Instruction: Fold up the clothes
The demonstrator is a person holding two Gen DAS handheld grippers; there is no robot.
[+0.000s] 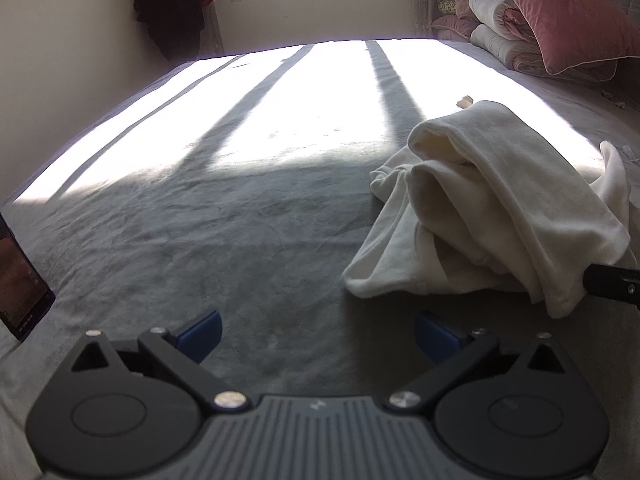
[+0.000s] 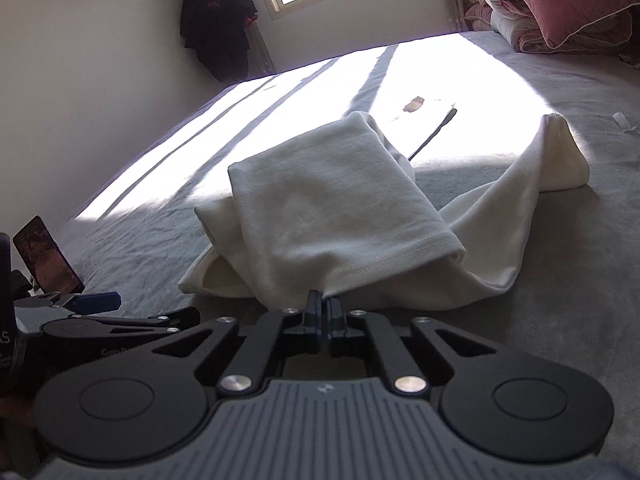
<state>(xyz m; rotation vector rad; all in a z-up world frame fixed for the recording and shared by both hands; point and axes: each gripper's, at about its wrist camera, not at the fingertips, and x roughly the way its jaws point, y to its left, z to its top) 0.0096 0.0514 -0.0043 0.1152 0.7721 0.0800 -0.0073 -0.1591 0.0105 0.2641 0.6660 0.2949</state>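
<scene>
Pinching the hemmed corner of the white garment (image 2: 336, 208), the right tool (image 2: 323, 304) has its jaws drawn tight on the cloth's near edge, the fabric just lifting there. The garment lies bunched on the grey bed (image 1: 200, 240), on the shaded part just short of the sunlit patch, one end trailing off to the side away from the phone (image 2: 48, 256). The left tool (image 1: 318, 336) hangs with its jaws wide and nothing between them, over bare bedding on the phone's side of the garment. To do this well, I judge the left tool should take a second corner so the cloth can be spread flat before any fold.
</scene>
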